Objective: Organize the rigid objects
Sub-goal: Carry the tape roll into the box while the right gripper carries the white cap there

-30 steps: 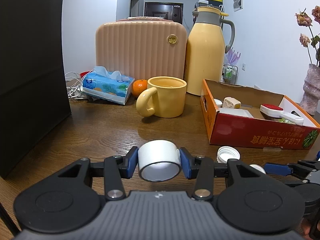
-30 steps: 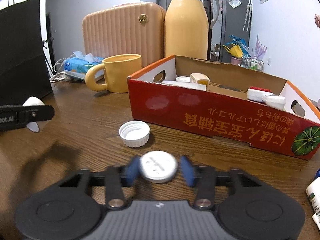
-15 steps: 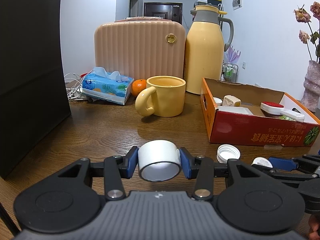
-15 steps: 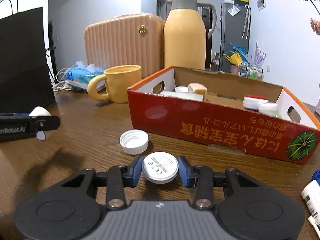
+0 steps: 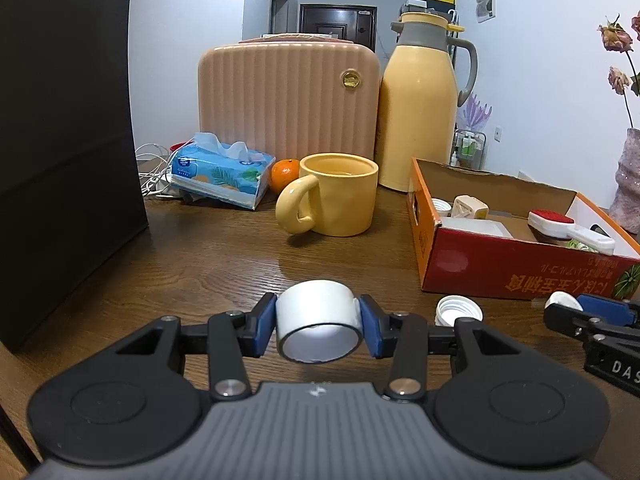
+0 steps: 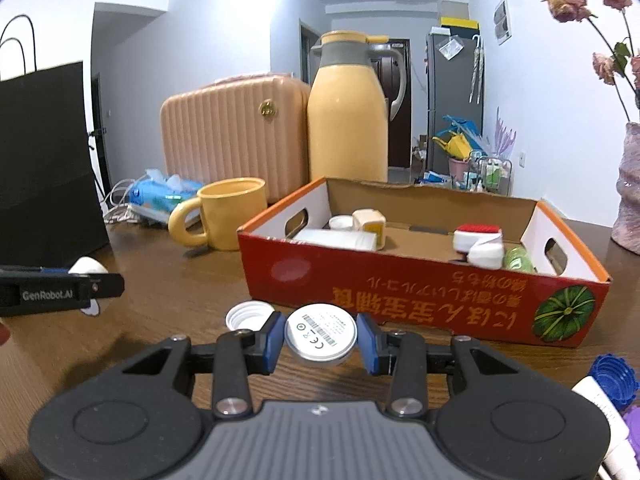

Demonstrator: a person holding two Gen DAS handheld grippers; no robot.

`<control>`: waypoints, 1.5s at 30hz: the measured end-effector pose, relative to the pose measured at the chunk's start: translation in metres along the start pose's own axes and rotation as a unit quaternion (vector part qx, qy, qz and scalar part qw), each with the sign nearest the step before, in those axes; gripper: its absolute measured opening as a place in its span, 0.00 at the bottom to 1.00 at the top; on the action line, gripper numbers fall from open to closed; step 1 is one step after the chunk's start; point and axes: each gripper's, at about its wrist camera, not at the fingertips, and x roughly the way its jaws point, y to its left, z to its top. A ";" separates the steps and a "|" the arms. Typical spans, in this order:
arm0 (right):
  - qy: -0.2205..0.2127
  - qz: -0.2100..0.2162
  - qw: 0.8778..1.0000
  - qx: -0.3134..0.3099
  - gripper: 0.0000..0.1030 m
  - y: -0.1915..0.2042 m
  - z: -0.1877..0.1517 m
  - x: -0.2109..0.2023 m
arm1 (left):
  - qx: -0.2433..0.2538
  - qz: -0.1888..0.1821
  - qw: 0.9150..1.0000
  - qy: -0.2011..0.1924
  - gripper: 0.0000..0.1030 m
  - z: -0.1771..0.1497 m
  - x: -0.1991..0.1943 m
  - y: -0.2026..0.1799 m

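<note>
Pinching a roll of white tape [image 5: 319, 320] between its blue pads, the left gripper [image 5: 319, 326] holds the roll on its side, the open core facing the camera, above the brown wooden table [image 5: 192, 264] and well to the left of the red cardboard box [image 5: 516, 266]. The right gripper [image 6: 320, 338] clamps a small round silver tin [image 6: 320, 336] by its edges, the flat face with a barcode label turned up toward the camera, just in front of the box's long red wall. A white bottle cap [image 6: 248, 316] lies open side up on the table, just left of that tin and close to the box's front left corner. Inside the box sit several small things: a white lid, a cream cube-shaped piece, a flat white container, a white item with a red top [image 6: 478, 234], and something green that is too blurred to name. Behind the box's left end stands a yellow mug [image 5: 336, 194] with its handle to the left, and behind that a tall yellow thermos [image 5: 420, 108] and a ribbed peach case [image 5: 288, 96]. An orange [image 5: 285, 174] and a blue tissue pack [image 5: 222, 176] lie left of the mug, and a black paper bag [image 5: 64, 140] stands farther left. At the box's right end a blue bottle cap [image 6: 614, 376] rests on the table beside a white tube.
</note>
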 end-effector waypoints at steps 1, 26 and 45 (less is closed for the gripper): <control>-0.003 -0.001 1.000 0.000 0.37 -0.001 0.001 -0.002 | 0.000 0.000 1.000 0.000 0.44 0.000 0.000 -0.001; -0.075 -0.032 0.997 0.008 0.37 -0.052 0.029 -0.038 | -0.003 -0.039 0.999 -0.035 0.44 0.034 -0.018 -0.074; -0.106 -0.074 0.991 0.028 0.37 -0.090 0.060 -0.016 | -0.026 -0.070 0.995 -0.059 0.44 0.075 0.013 -0.127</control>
